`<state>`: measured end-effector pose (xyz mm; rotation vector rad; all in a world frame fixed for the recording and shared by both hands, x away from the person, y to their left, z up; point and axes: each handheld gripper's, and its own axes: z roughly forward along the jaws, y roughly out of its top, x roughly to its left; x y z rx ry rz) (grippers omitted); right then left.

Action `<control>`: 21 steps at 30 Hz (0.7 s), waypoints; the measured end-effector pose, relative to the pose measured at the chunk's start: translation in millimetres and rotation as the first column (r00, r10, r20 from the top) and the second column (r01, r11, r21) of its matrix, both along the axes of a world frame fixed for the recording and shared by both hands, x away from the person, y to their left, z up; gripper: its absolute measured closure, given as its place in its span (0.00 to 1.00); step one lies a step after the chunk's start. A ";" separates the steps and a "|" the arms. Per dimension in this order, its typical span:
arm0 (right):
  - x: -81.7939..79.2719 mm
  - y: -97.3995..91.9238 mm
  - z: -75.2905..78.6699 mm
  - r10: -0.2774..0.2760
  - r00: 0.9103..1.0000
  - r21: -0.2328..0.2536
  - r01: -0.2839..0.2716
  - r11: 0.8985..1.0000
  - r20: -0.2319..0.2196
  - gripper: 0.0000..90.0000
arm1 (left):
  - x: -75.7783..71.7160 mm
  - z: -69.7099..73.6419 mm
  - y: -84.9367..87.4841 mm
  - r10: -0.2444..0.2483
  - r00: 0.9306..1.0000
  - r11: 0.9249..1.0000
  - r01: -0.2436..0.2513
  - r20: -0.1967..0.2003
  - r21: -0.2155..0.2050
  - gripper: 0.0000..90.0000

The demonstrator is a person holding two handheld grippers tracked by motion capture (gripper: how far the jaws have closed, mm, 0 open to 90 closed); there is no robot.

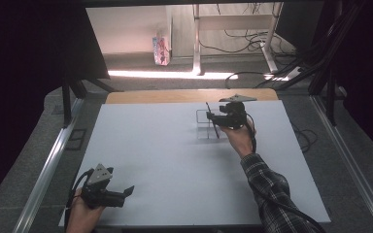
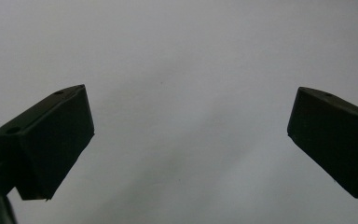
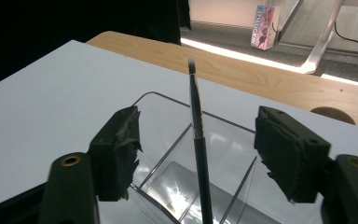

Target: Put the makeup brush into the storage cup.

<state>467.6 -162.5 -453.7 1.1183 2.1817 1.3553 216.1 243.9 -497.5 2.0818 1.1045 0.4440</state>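
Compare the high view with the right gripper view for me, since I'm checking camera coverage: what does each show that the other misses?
High view alone: the left gripper, jaws open over bare white tabletop near the front edge, and the person's plaid sleeve.

Right gripper view alone: the dividers inside the clear organizer, and the brush standing free between the right gripper's open jaws, neither pad touching it.

Both share: the brush leaning in the clear organizer, the right gripper at it, the wooden table edge and the printed carton on the floor beyond.
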 end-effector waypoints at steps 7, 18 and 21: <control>-0.4 0.3 2.8 0.016 1.000 -0.002 -0.016 1.000 -0.003 0.25 | 0.0 -0.1 -0.3 0.000 1.000 1.000 0.000 0.000 0.001 0.01; -5.3 2.6 5.6 0.015 1.000 -0.029 -0.016 0.999 -0.011 0.17 | 0.1 0.0 -0.1 0.001 1.000 1.000 -0.001 0.000 -0.001 0.01; -6.8 2.6 5.5 0.016 1.000 -0.041 -0.017 0.999 -0.013 0.16 | 0.1 0.0 0.0 0.001 1.000 1.000 -0.001 0.000 -0.002 0.01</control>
